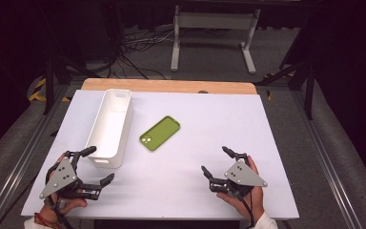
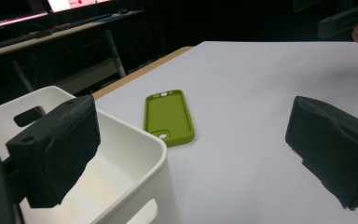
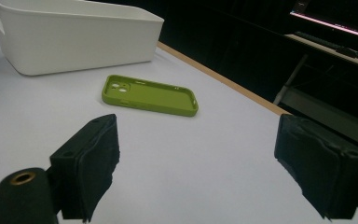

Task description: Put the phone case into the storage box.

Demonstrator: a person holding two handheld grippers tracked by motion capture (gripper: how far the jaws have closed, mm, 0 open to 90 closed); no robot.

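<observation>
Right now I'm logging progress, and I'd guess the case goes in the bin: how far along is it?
Nothing looks done yet. The green phone case lies flat on the table beside the white bin, which looks empty. Nothing is in hand: the left tool and right tool sit open. Grasping and placing remain, if that's the job.

Bin [image 1: 113, 125] left-centre on tabletop [image 1: 219, 124], phone case [image 1: 159, 133] just right of it, apart. Left gripper [image 1: 99, 167] near bin's front end, right gripper [image 1: 215, 162] front-right.
</observation>
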